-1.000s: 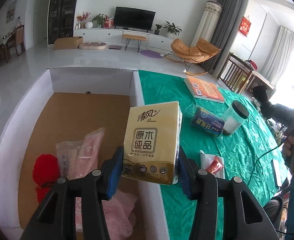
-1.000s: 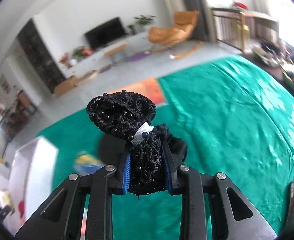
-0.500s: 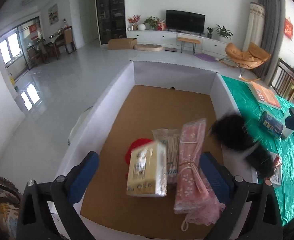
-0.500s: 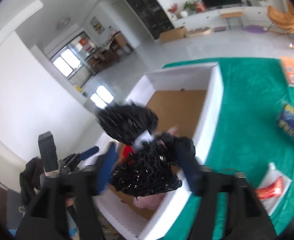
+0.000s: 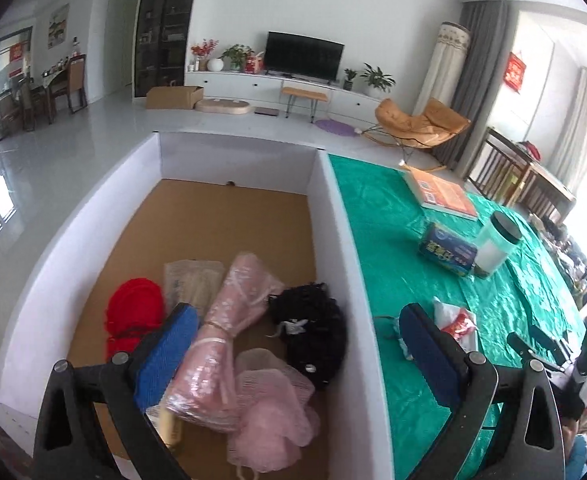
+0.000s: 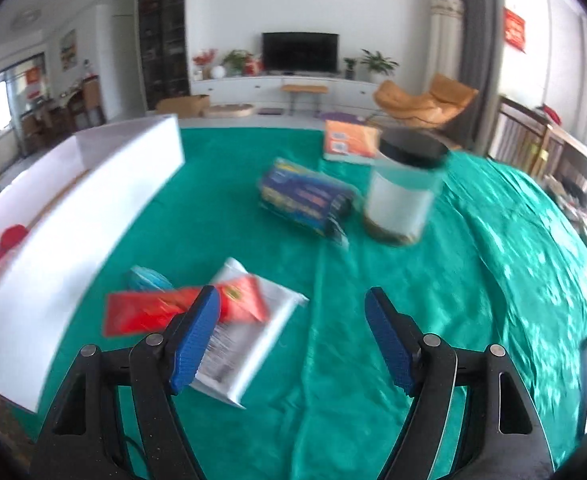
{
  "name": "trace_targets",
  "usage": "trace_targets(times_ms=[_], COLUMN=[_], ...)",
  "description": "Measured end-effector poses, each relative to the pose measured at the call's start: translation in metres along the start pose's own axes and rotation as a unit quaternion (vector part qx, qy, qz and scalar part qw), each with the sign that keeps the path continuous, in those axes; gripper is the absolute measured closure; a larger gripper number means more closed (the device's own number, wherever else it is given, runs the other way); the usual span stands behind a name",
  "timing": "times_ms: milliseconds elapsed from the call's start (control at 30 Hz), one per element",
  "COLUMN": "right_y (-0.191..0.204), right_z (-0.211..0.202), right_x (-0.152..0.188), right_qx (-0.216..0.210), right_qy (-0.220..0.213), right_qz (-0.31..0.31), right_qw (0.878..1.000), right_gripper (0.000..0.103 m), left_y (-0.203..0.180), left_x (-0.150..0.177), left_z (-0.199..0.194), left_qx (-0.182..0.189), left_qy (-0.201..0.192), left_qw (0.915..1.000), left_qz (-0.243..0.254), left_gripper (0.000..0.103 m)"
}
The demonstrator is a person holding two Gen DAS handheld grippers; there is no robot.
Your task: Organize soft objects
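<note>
The white box [image 5: 335,216] with a cardboard floor holds a red yarn ball [image 5: 133,316], a pink wrapped bundle [image 5: 221,340], a pink mesh pouch [image 5: 269,408], a clear packet [image 5: 191,284] and the black lace bow [image 5: 313,332]. A yellow edge, perhaps the tissue pack [image 5: 169,424], peeks under the bundle. My left gripper [image 5: 293,356] is open and empty above the box's near end. My right gripper [image 6: 291,336] is open and empty over the green table, above a red-and-white packet [image 6: 229,320]. The box [image 6: 93,208] is to its left.
On the green tablecloth [image 6: 473,264] lie a blue snack bag [image 6: 305,200], a black-lidded jar [image 6: 403,192], an orange book [image 6: 349,140] and a small blue item [image 6: 149,278]. They also show in the left wrist view: bag [image 5: 447,252], jar [image 5: 493,244], book [image 5: 441,194].
The tissue pack left my left gripper and dropped into the box. My right gripper carried the black bow over the box, let it go, and swung back over the table. Both jaws opened.
</note>
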State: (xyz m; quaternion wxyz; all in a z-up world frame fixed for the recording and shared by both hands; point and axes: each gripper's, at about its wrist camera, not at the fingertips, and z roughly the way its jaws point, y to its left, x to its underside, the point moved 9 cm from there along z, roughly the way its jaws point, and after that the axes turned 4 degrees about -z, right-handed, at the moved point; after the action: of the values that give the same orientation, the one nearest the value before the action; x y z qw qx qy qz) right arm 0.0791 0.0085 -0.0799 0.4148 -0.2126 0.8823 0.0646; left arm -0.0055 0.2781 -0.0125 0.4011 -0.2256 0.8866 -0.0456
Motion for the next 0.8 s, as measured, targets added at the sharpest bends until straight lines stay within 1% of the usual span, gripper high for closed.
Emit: trace_targets(times_ms=[100,167,200,267,367,400,467,533,667,800], right_y=[-0.044,-0.061,-0.069,-0.08,-0.077,-0.075,-0.072,-0.069,-0.071,-0.077], right_z=[-0.015,-0.019,-0.02,-0.021,-0.021,-0.008,0.005,0.012,0.02,0.024], right_x=[0.044,0.062,0.063,0.056,0.058,0.058,0.056,0.055,0.058,0.062], right_qx=[0.024,0.029,0.028,0.023,0.012,0.009,0.003,0.0,-0.001,-0.003], right_qy=[-0.002,0.013,0.022,0.022,0.025,0.029,0.037,0.041,0.049,0.059], right_qz=[0.046,0.069,0.081,0.099,0.095,0.093,0.09,0.088,0.096,0.117], right_qw=[0.999,0.997,0.996,0.995,0.995,0.995,0.995,0.995,0.994,0.991], right_gripper=[0.025,0.025,0.025,0.025,0.025,0.025,0.025,0.025,0.025,0.025], left_y=[-0.039,-0.068,-0.084,-0.11,-0.144,-0.152,-0.164,-0.17,-0.169,-0.167], left_x=[0.008,0.015,0.021,0.031,0.045,0.05,0.057,0.064,0.077,0.081], left_z=[0.005,0.01,0.013,0.016,0.019,0.02,0.025,0.029,0.034,0.037], left_qx=[0.032,0.059,0.073,0.089,0.107,0.111,0.112,0.112,0.12,0.122], left_qy=[0.01,0.023,0.033,0.047,0.062,0.067,0.077,0.087,0.106,0.114], left_qw=[0.9993,0.9975,0.9959,0.993,0.9876,0.9859,0.9829,0.9811,0.9792,0.9789], left_qz=[0.019,0.031,0.041,0.063,0.096,0.106,0.124,0.132,0.124,0.117], left_gripper=[0.002,0.002,0.002,0.002,0.002,0.002,0.002,0.002,0.002,0.002])
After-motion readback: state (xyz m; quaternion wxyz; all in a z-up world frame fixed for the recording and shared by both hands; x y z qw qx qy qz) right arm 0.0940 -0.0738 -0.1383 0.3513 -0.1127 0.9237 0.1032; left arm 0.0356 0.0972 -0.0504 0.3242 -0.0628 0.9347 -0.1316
